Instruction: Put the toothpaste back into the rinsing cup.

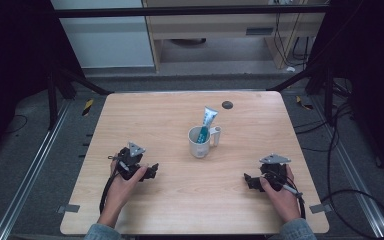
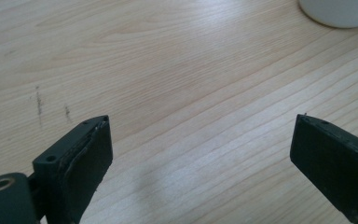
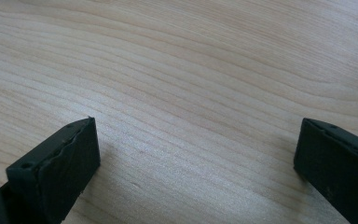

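High view, nearest edge first: two forearms in from the bottom, each hand around a gripper resting low on the wooden counter [image 1: 180, 200]. Left gripper [image 1: 152, 171] near the front left, right gripper [image 1: 247, 181] near the front right, both angled inward toward the middle. Jaws spread wide on both — bare wood grain between them in the left gripper view [image 2: 200, 154] and in the right gripper view [image 3: 196, 154], nothing clamped.

Farther back, at the middle of the counter: a white mug [image 1: 199, 142], upright, handle to the right, with a blue-and-white toothpaste tube [image 1: 207, 122] standing in it, tilted to the right, crimped end up above the rim. Curved white base of the mug also at the top right corner of the left gripper view [image 2: 340, 11], ahead and to the right of those jaws. Well apart from both grippers, between them and beyond, slightly nearer the left one.

Beyond the mug, a small dark round disc [image 1: 227, 104] near the far edge.

Judged from this: work not yet begun — mug and tube untouched, reach, grasp and handling all still to come.
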### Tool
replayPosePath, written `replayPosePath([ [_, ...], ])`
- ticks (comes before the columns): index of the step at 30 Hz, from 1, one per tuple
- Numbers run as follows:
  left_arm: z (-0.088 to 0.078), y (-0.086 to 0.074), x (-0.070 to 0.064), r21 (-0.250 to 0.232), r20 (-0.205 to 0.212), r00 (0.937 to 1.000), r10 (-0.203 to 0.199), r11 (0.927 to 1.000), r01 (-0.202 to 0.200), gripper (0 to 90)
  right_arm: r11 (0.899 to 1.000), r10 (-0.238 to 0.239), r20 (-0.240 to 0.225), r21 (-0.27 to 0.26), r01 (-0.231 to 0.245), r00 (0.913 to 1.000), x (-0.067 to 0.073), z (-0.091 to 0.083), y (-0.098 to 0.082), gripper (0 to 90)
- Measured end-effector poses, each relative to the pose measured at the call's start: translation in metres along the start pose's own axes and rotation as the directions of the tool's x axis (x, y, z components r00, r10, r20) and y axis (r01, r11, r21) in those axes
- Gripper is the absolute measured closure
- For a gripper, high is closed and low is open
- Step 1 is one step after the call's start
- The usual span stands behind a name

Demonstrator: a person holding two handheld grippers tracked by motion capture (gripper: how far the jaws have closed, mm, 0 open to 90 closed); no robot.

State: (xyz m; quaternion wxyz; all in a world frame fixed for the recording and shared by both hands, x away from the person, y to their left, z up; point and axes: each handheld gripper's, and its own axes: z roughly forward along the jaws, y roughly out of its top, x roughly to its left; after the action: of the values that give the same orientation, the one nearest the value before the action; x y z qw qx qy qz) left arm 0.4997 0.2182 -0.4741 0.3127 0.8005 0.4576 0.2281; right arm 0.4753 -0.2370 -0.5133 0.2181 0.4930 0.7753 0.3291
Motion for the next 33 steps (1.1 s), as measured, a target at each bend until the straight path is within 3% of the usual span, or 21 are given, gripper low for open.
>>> replayPosePath([
  [8,0.004,-0.01,0.011,0.029,-0.036,0.9991,-0.022,0.9993,0.023,5.3,1.0,0.0,0.0,0.0,0.0,1.0,0.0,0.0,0.0,0.4],
  [12,0.005,-0.013,0.016,0.046,-0.046,0.9989,-0.011,0.9989,0.013,5.3,1.0,0.0,0.0,0.0,0.0,1.0,0.0,0.0,0.0,0.5],
  [22,0.011,-0.023,0.027,0.061,-0.06,0.9978,-0.026,0.9977,0.03,5.3,1.0,0.0,0.0,0.0,0.0,1.0,0.0,0.0,0.0,0.4],
  [28,0.015,-0.024,0.03,0.053,-0.046,0.9987,-0.022,0.9983,0.025,4.8,1.0,0.0,0.0,0.0,0.0,1.0,0.0,0.0,0.0,0.4],
  [33,0.02,-0.025,0.034,0.028,-0.017,0.9989,-0.043,0.9987,0.043,3.2,1.0,0.0,0.0,0.0,0.0,1.0,0.0,0.0,0.0,0.5],
])
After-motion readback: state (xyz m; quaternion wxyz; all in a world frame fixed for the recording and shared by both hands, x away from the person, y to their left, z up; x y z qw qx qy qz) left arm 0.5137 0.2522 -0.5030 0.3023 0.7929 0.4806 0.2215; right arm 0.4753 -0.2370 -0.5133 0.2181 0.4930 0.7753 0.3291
